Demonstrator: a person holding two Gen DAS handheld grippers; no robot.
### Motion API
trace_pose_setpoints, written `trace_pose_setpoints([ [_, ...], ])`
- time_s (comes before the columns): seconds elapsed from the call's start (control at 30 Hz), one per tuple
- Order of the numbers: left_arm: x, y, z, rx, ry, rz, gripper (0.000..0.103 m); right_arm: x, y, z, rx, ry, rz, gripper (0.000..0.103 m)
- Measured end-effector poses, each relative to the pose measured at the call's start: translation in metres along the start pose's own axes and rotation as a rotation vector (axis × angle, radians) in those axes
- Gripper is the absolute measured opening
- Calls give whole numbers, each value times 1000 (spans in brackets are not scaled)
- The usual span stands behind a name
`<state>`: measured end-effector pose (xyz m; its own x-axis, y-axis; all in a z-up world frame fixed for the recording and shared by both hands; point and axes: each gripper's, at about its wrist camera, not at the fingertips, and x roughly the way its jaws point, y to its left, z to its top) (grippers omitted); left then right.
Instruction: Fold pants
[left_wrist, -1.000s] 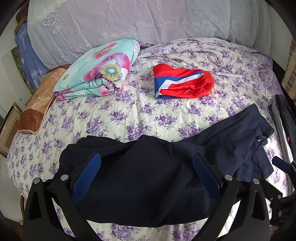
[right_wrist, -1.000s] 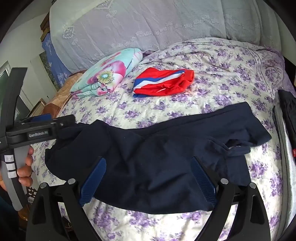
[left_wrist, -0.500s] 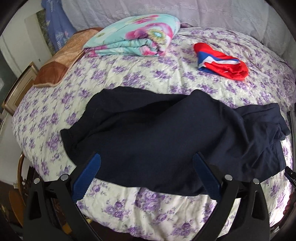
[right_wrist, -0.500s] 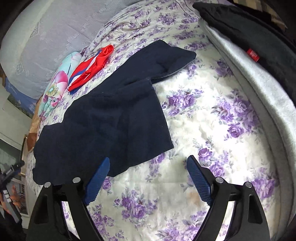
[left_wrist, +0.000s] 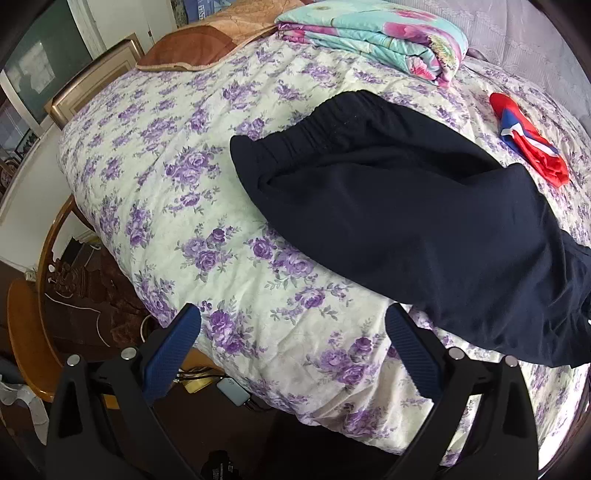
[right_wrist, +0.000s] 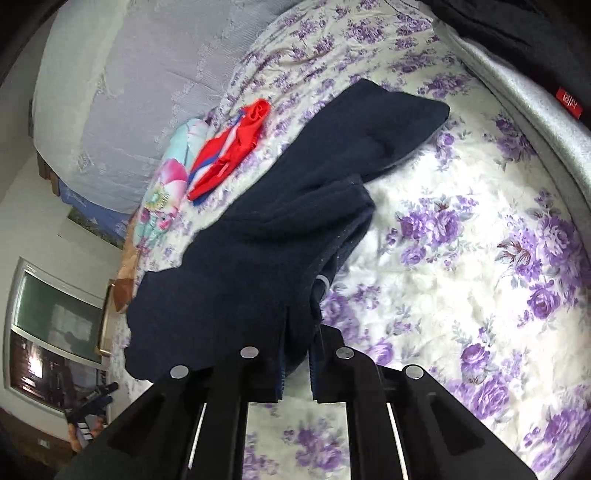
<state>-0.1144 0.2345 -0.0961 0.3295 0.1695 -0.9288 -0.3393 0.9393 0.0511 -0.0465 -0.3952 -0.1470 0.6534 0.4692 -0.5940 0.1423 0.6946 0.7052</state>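
At the left edge of the bed (left_wrist: 166, 206), the left gripper (left_wrist: 291, 339) is hovering with its jaws spread wide and nothing between the ribbed blue pads (left_wrist: 171, 354); beneath them the quilted bedspread, cream with purple roses, is curving down toward a wooden chair (left_wrist: 27, 332) and a dark floor. Along the far left edge a tan and brown pillow (left_wrist: 207, 40) is lying flat, and just to its right a folded turquoise quilt (left_wrist: 380, 37) with pink flowers is sitting in a soft, thick stack. The navy pants (left_wrist: 406, 206) are lying across the middle of the bed, matte and fleecy, with the gathered elastic waistband turned toward the left edge and the legs trailing off to the right. Beyond them, near the far right, a bunched red, white and blue garment (left_wrist: 528, 144) is resting on the bedspread, apart from the pants. In the right wrist view, the right gripper (right_wrist: 297, 365) is clamping a bunched fold of the pants (right_wrist: 258, 258), jaws closed on the fabric near the leg end. Along the bed's right edge, a grey ridged strip (right_wrist: 535, 114) is running beside a dark item with a red tag (right_wrist: 569, 101).
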Motion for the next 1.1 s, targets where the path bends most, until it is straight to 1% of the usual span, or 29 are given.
trace_pose_setpoints([
  [0.07, 7, 4, 5, -1, 3, -24, 98, -19, 13, 1, 3, -32, 29, 10],
  [0.13, 12, 6, 12, 13, -4, -29, 98, -41, 25, -1, 7, -69, 51, 10],
  [0.2, 14, 7, 22, 22, -14, -45, 98, -69, 33, -10, 18, -102, 81, 9],
  [0.3, 11, 10, 37, 40, -47, -66, 98, -111, 43, -34, 4, -125, 76, 9],
  [0.4, 9, 9, 54, 64, -66, -79, 98, -147, 37, -64, 24, -149, 30, 9],
  [0.47, 9, 5, 65, 88, -79, -84, 98, -165, 25, -82, 62, -167, -33, 10],
  [0.5, 9, 3, 69, 100, -86, -88, 98, -171, 18, -92, 73, -159, -68, 11],
  [0.53, 11, -1, 74, 114, -91, -95, 98, -172, 13, -100, 54, -127, -142, 14],
  [0.57, 13, -4, 79, 125, -92, -101, 98, -165, 9, -106, 23, -87, -259, 33],
  [0.6, 16, -9, 84, 138, -87, -103, 98, -157, 2, -110, 10, -53, -382, 55],
  [0.63, 18, -15, 89, 154, -83, -100, 98, -150, -7, -112, 15, -25, -488, 59],
  [0.67, 19, -20, 94, 168, -84, -100, 98, -147, -18, -111, 42, -3, -568, 59],
  [0.7, 19, -24, 101, 179, -91, -103, 98, -149, -27, -109, 91, -12, -605, 59],
  [0.73, 20, -26, 107, 186, -95, -107, 98, -158, -34, -110, 133, -51, -597, 59],
  [0.77, 21, -30, 116, 195, -101, -113, 98, -163, -34, -106, 157, -105, -542, 59],
  [0.8, 23, -32, 125, 206, -103, -122, 98, -164, -28, -100, 156, -142, -490, 63],
  [0.87, 32, -37, 145, 229, -93, -136, 98, -149, -7, -78, 102, -168, -422, 70],
  [0.9, 41, -41, 156, 234, -81, -136, 98, -136, 6, -65, 69, -165, -395, 71],
  [1.03, 78, -53, 196, 247, 3, -202, 98, -76, 55, -23, -29, -106, -286, 72],
  [1.1, 94, -63, 210, 267, 77, -323, 98, -48, 77, -11, -84, -80, -257, 72],
])
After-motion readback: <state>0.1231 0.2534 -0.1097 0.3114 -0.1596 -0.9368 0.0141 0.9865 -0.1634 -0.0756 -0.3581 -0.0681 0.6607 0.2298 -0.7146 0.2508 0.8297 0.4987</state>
